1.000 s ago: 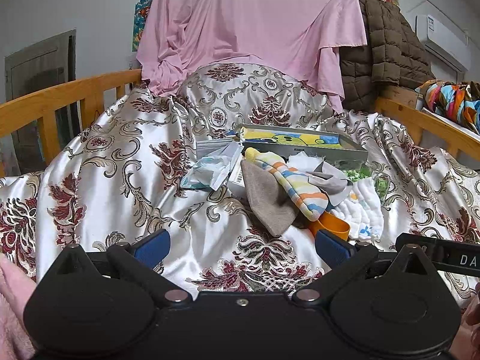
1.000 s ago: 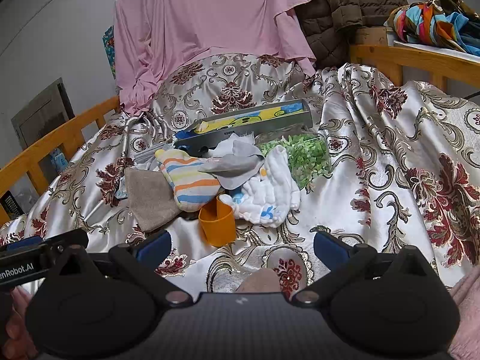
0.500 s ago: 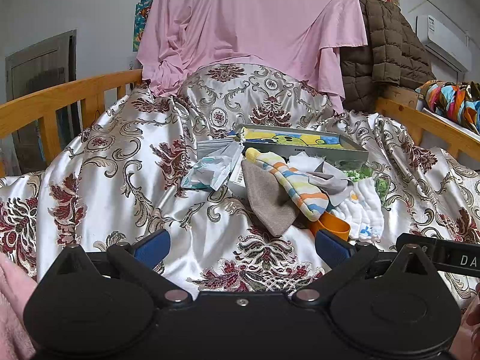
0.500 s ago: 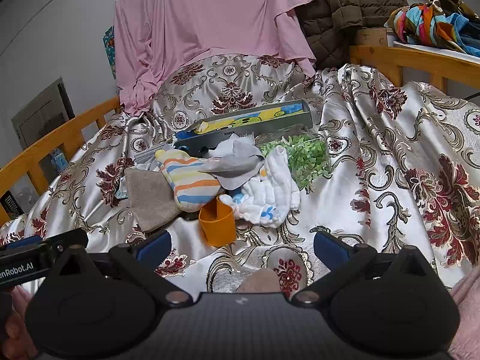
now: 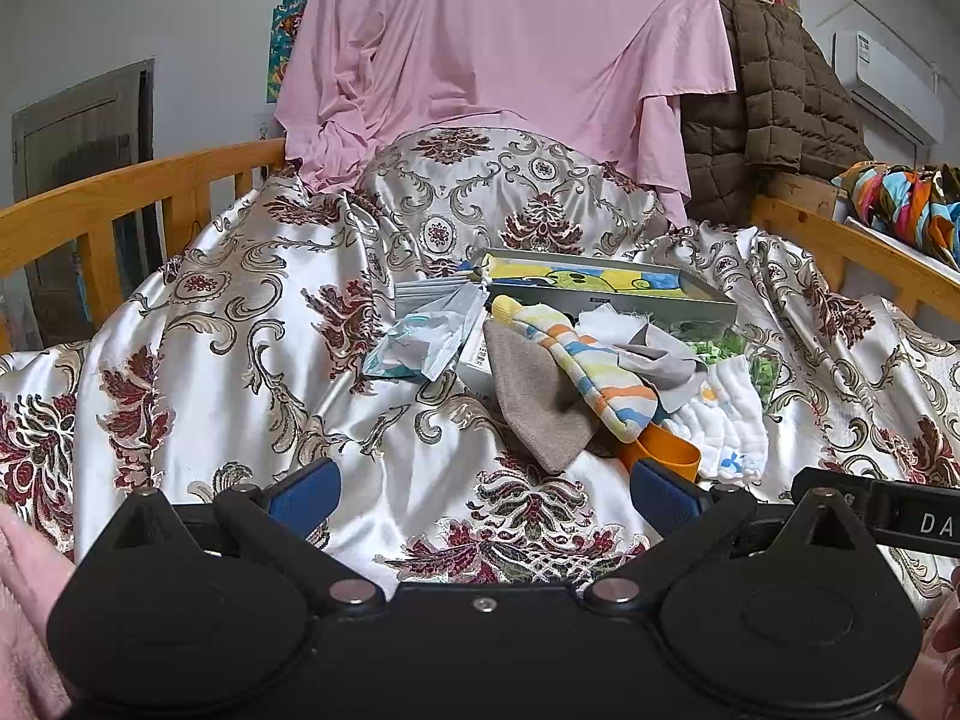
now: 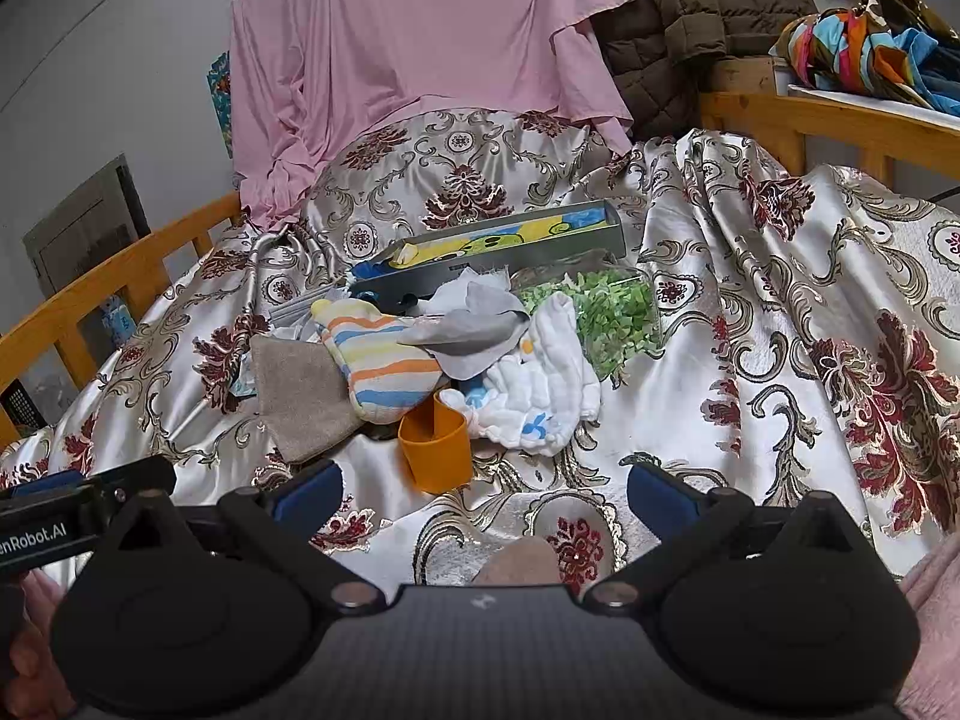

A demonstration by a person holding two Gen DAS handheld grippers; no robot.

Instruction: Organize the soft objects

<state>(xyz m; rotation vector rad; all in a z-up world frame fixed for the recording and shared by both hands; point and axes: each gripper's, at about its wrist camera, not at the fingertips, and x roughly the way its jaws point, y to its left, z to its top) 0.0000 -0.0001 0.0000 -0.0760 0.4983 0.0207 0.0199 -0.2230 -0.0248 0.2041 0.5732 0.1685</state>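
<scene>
A heap of soft things lies mid-bed on the floral satin cover (image 5: 240, 330): a brown cloth (image 5: 534, 402) (image 6: 300, 396), a striped sock (image 5: 594, 372) (image 6: 384, 360), a grey cloth (image 5: 660, 354) (image 6: 474, 330) and a white muslin cloth (image 5: 729, 426) (image 6: 540, 396). An orange cup (image 5: 666, 450) (image 6: 435, 444) stands at the heap's near edge. My left gripper (image 5: 483, 489) is open, short of the heap, with nothing between its fingers. My right gripper (image 6: 483, 489) is open too, just behind the cup.
Behind the heap sit a grey tray with a yellow cartoon picture (image 5: 600, 288) (image 6: 510, 240), a clear bag of green bits (image 6: 612, 312) and a plastic packet (image 5: 426, 342). Wooden rails (image 5: 120, 198) (image 6: 840, 120) bound both sides. Pink cloth (image 5: 510, 60) hangs behind.
</scene>
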